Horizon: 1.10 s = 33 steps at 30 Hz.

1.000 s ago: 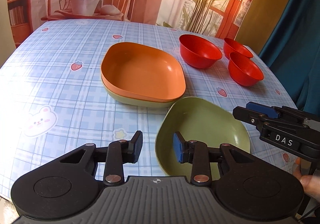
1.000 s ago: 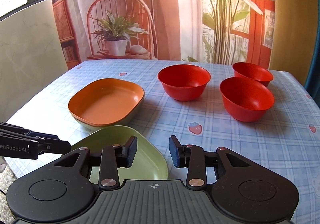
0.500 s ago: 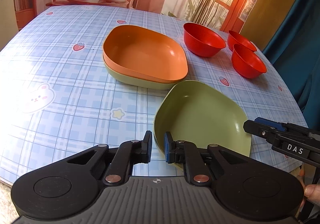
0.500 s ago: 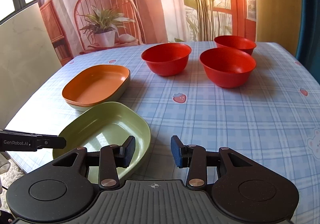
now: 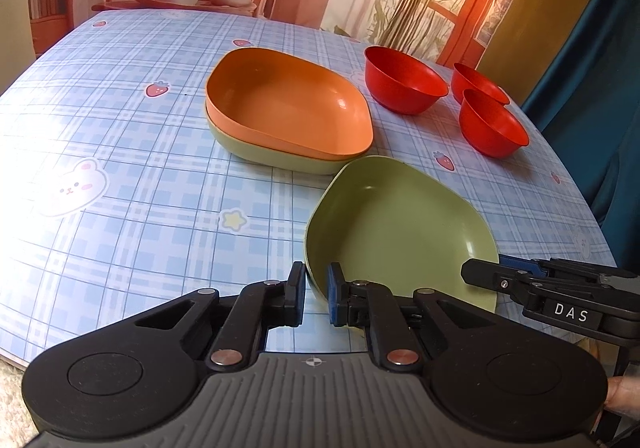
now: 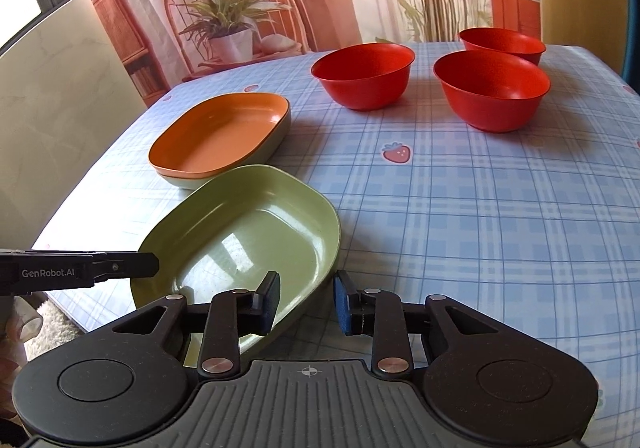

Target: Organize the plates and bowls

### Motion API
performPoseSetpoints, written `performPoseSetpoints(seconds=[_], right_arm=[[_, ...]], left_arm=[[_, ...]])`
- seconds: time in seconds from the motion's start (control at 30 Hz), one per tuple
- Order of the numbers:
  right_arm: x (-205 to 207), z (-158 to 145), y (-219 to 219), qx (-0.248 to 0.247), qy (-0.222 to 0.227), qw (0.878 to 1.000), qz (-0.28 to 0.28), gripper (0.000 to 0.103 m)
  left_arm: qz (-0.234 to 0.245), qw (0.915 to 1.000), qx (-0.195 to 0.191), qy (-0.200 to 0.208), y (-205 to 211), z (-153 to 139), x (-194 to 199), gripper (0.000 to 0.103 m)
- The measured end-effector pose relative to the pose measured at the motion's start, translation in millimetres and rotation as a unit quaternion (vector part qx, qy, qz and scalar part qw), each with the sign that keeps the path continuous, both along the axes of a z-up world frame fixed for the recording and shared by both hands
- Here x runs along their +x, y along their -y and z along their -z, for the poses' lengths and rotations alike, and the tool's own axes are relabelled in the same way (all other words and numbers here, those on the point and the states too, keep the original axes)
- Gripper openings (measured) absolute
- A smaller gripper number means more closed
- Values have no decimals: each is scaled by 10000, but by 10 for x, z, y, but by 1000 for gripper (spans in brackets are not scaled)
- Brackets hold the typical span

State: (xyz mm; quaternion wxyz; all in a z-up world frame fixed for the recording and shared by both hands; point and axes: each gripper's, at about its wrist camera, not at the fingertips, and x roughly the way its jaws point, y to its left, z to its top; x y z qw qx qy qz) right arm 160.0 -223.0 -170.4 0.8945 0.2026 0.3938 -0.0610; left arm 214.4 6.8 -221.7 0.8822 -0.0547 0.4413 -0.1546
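left tool [image 5: 313, 289] is narrowed astride near rim of green plate [image 5: 400, 224]; orange stack [image 5: 288, 111] lies ahead-left; right tool [image 6: 306, 302] is held wide.

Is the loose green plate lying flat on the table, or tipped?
Tipped: the green plate rises at its near rim between the left gripper fingers.

1. Left wrist cam sat low at the table's near edge, close over the green plate [image 5: 400, 224], facing across the table.
2. Right wrist cam looked from further right, same direction.
3. Both views shared that plate and the red bowls [image 6: 490, 87].
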Motion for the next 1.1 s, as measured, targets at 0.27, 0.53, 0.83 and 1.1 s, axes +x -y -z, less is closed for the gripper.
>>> performPoseSetpoints(seconds=[0.27, 0.53, 0.83, 1.1], right_arm=[[-8, -71, 12, -266, 157, 9995, 63, 23], [35, -171, 74, -402, 255, 9987, 179, 23], [126, -193, 94, -455, 256, 9985, 160, 22], [533, -389, 176, -647, 422, 9970, -14, 22]], left_arm=[[153, 9996, -7, 227, 33, -63, -36, 13], [391, 9983, -11, 438, 77, -135, -50, 14], [356, 9981, -158, 474, 16, -136, 13, 14], [180, 9969, -369, 675, -108, -310, 265, 15]])
